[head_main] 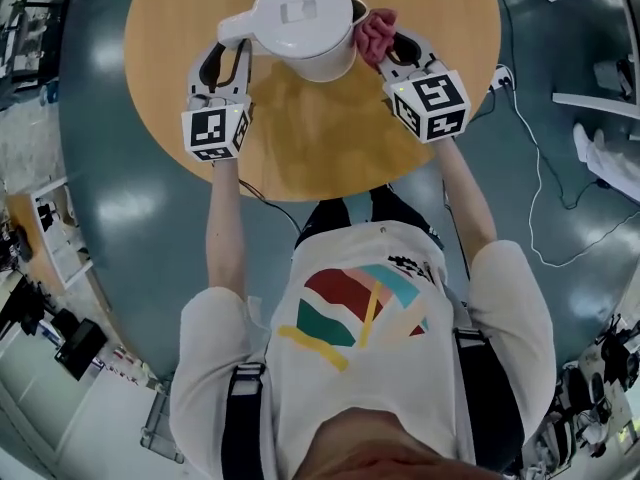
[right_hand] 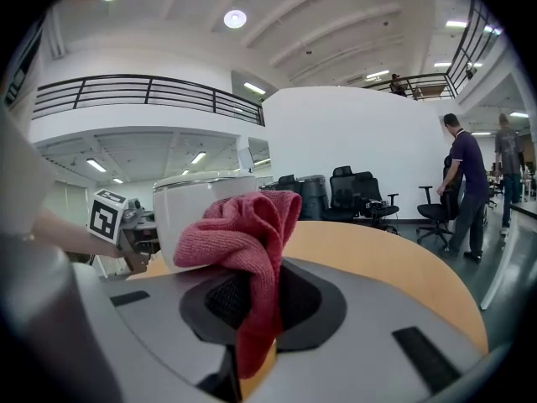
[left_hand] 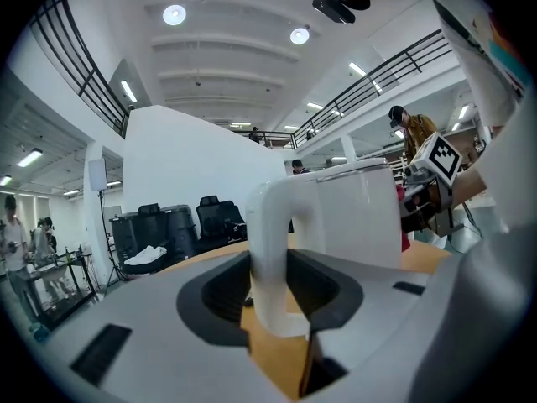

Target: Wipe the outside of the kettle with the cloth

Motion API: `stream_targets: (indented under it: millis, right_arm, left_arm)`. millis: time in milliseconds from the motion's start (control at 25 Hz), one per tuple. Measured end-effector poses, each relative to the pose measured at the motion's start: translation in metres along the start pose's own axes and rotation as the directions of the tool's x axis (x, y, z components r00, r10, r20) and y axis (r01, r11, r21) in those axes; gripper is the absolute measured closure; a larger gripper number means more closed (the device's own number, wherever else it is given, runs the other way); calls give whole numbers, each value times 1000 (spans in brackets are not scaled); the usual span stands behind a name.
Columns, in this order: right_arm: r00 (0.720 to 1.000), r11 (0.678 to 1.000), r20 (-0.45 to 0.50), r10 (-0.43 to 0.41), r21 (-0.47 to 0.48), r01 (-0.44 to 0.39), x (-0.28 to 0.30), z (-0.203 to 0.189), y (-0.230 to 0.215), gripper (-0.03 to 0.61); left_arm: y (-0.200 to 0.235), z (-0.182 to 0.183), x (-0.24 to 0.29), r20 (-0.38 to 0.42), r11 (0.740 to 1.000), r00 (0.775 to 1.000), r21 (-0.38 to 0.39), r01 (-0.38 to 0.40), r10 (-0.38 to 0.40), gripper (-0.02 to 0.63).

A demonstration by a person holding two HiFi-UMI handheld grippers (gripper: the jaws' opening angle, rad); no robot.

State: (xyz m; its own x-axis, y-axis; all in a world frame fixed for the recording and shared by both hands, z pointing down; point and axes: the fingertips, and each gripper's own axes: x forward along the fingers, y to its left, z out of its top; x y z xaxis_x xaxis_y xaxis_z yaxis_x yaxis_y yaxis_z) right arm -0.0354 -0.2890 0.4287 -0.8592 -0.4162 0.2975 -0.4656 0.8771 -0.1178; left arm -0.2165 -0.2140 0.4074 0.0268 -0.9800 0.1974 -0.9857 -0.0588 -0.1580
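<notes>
With the kettle (head_main: 300,13) at the desk's (head_main: 320,143) twelve o'clock, the left gripper (head_main: 228,56) steadies it, fingers clamped on its handle (head_main: 234,30), while the right gripper (head_main: 392,50), fingers pinching the cloth (head_main: 375,31), seemingly presses its three o'clock side.

**No Legible Lettering in View**

No word, number or brand name can be read anywhere. The left marker cube (head_main: 215,131), behind the left jaws, and the right marker cube (head_main: 432,104), behind the right jaws, carry only black-and-white square patterns. The kettle (head_main: 305,28), between the two pairs of jaws, shows no legible print. The person's shirt (head_main: 365,308) bears a coloured graphic only.
</notes>
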Motion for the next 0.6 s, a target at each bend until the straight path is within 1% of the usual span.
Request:
stream_targets:
  millis: [160, 360, 480, 600]
  right_arm:
    - [1000, 1000, 7, -14, -5, 14, 10, -5, -6, 531]
    - [1000, 999, 1, -29, 31, 29, 19, -10, -15, 531]
    - [998, 996, -2, -57, 63, 57, 20, -16, -21, 531]
    - [996, 992, -12, -92, 88, 93, 9, -26, -21, 531]
  left_arm:
    - [2, -5, 4, 19, 1000, 1000, 0, -1, 1, 436]
    - [1, -7, 4, 32, 1000, 999, -2, 1, -1, 436]
    - [2, -8, 6, 31, 1000, 999, 0, -9, 9, 436]
    - [0, -7, 3, 27, 1000, 999, 0, -25, 25, 436]
